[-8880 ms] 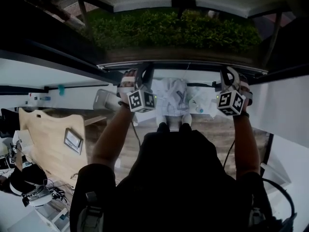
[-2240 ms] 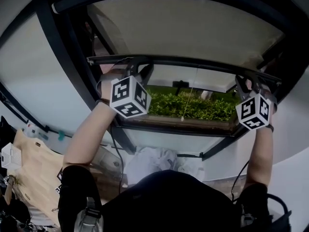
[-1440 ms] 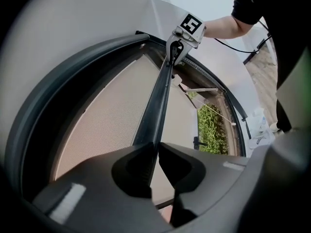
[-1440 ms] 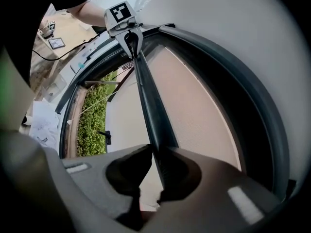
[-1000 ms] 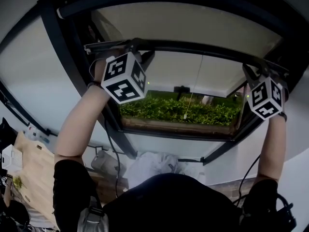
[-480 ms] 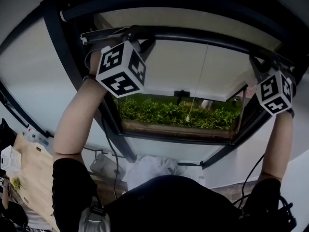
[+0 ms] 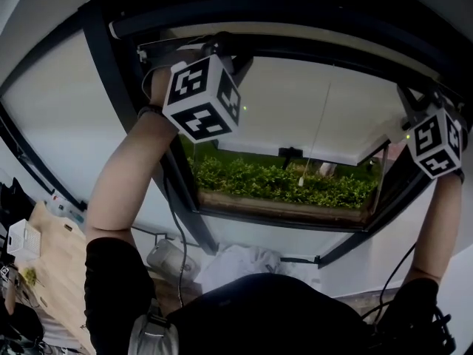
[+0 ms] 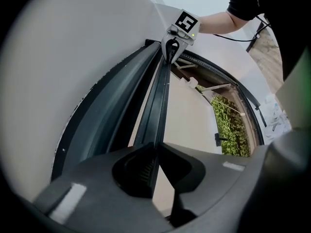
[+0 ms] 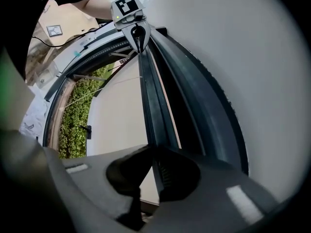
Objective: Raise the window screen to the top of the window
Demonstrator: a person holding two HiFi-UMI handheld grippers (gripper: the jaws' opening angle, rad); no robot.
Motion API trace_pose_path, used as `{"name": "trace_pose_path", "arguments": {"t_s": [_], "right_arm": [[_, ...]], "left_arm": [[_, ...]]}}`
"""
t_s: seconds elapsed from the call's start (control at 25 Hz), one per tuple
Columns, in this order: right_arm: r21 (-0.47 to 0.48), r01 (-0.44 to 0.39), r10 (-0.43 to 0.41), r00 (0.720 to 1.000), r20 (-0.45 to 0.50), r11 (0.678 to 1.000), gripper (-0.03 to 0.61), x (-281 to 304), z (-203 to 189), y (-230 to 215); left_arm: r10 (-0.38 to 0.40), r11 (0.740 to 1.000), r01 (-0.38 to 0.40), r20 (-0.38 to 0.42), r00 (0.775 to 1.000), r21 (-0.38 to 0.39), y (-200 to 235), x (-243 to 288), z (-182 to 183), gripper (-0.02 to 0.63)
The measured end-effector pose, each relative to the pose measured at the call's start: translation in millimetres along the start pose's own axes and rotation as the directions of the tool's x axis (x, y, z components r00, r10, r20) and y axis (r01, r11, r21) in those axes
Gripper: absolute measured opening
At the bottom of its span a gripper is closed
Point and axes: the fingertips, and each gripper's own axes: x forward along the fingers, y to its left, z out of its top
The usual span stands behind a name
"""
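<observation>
Dark metal made up the window frame (image 7: 103, 87), the largest thing in the head view. Beyond it a pale panel (image 7: 310, 117) tilted outward, with a green hedge (image 7: 273, 183) below.

Of the window screen (image 7: 318, 49) only its bottom rail (image 8: 156, 106) showed clearly; I could not make out the mesh. The rail's long axis ran left to right across the whole opening. It sat high, just under the frame's top member, with only a thin pale strip between them. It was slim, dark and straight, and along its length it had a grooved channel profile.

The left gripper (image 7: 222, 44) was clenched on the rail's left end, the rail pinched edge-on between its jaws, with its marker cube (image 7: 203, 98) hanging nearer the person. The right gripper (image 7: 417, 102) was clamped the same way on the rail's right end, well apart from the left.

A thin pale cord (image 7: 319, 128) hung from near the rail's middle, ending in a small toggle in front of the hedge.
</observation>
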Motion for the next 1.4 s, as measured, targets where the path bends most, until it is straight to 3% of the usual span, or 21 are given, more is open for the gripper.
{"name": "trace_pose_path", "arguments": {"t_s": [0.2,0.92,1.24,1.4], "right_arm": [[0.001,0.03,-0.03,0.999,0.016,1.0,0.038,3.7,3.2,-9.3],[0.019,0.134,-0.135,0.99,0.033,0.991,0.04,3.0,7.3,-35.5],[0.056,0.226,-0.23,0.969,0.092,0.973,0.046,-1.6,11.7,-43.7],[0.118,0.261,-0.276,0.952,0.134,0.958,0.054,-3.1,11.3,-45.6]], "left_arm": [[0.035,0.999,-0.035,-0.008,0.999,0.025,7.8,2.9,1.2,0.037],[0.134,0.991,-0.134,0.021,0.991,-0.002,34.9,0.4,6.3,0.043],[0.214,0.976,-0.215,0.036,0.976,0.021,41.3,-3.0,7.8,0.044],[0.257,0.966,-0.257,0.033,0.966,0.02,42.7,-2.6,8.3,0.046]]}}
